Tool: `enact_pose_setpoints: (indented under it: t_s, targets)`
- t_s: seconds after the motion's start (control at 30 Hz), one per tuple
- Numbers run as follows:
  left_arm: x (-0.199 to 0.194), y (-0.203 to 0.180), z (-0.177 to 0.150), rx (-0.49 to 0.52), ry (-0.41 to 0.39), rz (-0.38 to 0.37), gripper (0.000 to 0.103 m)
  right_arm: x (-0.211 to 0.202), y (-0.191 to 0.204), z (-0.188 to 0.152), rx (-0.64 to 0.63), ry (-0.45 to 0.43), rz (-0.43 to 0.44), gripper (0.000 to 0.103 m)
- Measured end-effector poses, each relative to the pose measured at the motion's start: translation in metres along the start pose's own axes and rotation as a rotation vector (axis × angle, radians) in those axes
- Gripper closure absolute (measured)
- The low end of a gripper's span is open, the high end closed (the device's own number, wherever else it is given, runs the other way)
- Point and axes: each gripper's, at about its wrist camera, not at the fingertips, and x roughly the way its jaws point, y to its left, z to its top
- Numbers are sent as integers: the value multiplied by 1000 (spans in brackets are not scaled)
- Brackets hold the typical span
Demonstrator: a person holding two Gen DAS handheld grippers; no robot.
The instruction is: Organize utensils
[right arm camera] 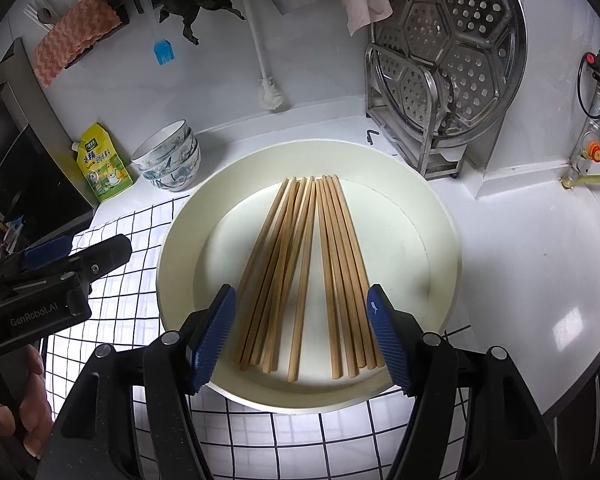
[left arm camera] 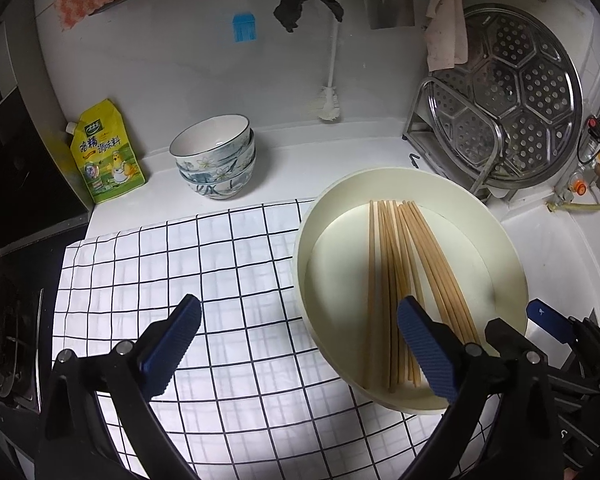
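Several wooden chopsticks (left arm camera: 400, 260) (right arm camera: 300, 260) lie fanned out in a round cream tray (left arm camera: 340, 272) (right arm camera: 400, 240). The tray rests on the right part of a white checked cloth (left arm camera: 180, 280) (right arm camera: 120, 220). My left gripper (left arm camera: 300, 308) is open wide above the cloth and the tray's left rim, with nothing held. My right gripper (right arm camera: 300, 292) hovers open over the near ends of the chopsticks. They show between its blue pads (right arm camera: 220, 328), which do not press on them. Each gripper also appears at the edge of the other's view.
Stacked flowered bowls (left arm camera: 216, 160) (right arm camera: 168, 160) and a yellow seasoning pouch (left arm camera: 108, 156) stand at the back left. A perforated steamer plate in a metal rack (left arm camera: 508, 108) (right arm camera: 452, 48) stands at the back right. A white brush (left arm camera: 328, 100) hangs on the wall. A stove (left arm camera: 12, 340) borders the left.
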Motion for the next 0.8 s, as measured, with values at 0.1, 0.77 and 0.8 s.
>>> enact_pose_setpoints:
  t_s: [0.1, 0.77, 0.8]
  targets:
    - [0, 3, 1, -15, 4, 2, 6, -1, 1, 0, -1, -4, -2, 38]
    - [-9, -3, 0, 34, -19, 26, 6, -4, 3, -2, -2, -7, -7, 38]
    - [-10, -3, -1, 37, -20, 26, 6, -4, 4, -2, -1, -7, -8, 38]
